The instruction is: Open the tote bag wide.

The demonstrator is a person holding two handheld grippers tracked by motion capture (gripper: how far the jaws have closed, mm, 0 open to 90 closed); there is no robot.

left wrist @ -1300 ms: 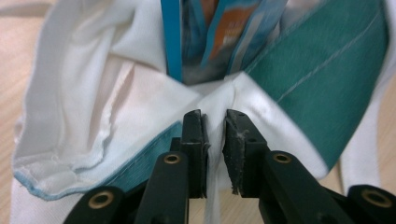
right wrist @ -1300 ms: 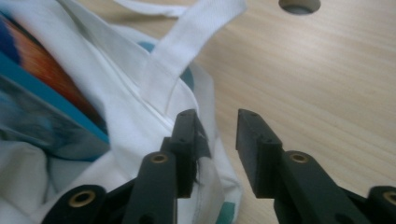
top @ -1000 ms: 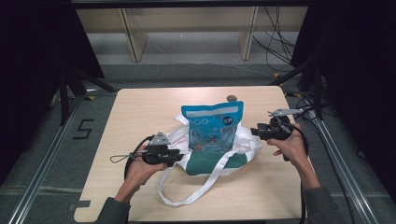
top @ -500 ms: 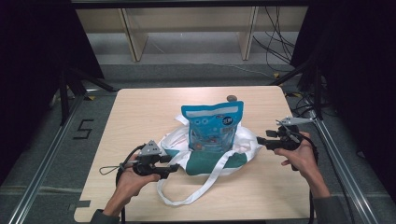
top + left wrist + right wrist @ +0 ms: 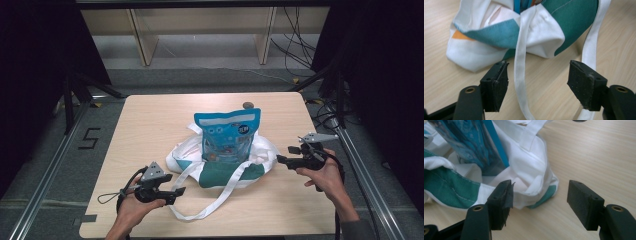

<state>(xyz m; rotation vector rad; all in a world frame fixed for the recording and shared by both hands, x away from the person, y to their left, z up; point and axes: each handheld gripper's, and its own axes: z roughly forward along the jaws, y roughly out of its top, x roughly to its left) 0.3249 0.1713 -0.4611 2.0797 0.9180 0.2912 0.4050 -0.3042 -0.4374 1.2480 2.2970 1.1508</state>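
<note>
A white and teal cloth tote bag (image 5: 220, 167) lies crumpled mid-table with a blue snack pouch (image 5: 227, 135) standing upright in it. Its white strap (image 5: 210, 202) loops toward the near edge. My left gripper (image 5: 177, 192) is open at the bag's near-left, held by a hand; in the left gripper view the strap (image 5: 520, 75) runs between the open jaws without touching them, the bag (image 5: 499, 37) just beyond. My right gripper (image 5: 280, 159) is open at the bag's right side; in the right gripper view the bag's corner (image 5: 534, 182) and the pouch (image 5: 479, 142) lie ahead of its jaws.
The wooden table (image 5: 150, 125) has a small dark round object (image 5: 248, 105) near its far edge. Metal rails (image 5: 45, 175) flank the table, cables trail at the right (image 5: 325, 115), and a floor mark "5" (image 5: 89, 138) sits at the left. Shelving legs stand behind.
Both grippers have drawn back from the bag toward the near side: the left moved down and left, the right moved right and down. The bag and pouch stayed put.
</note>
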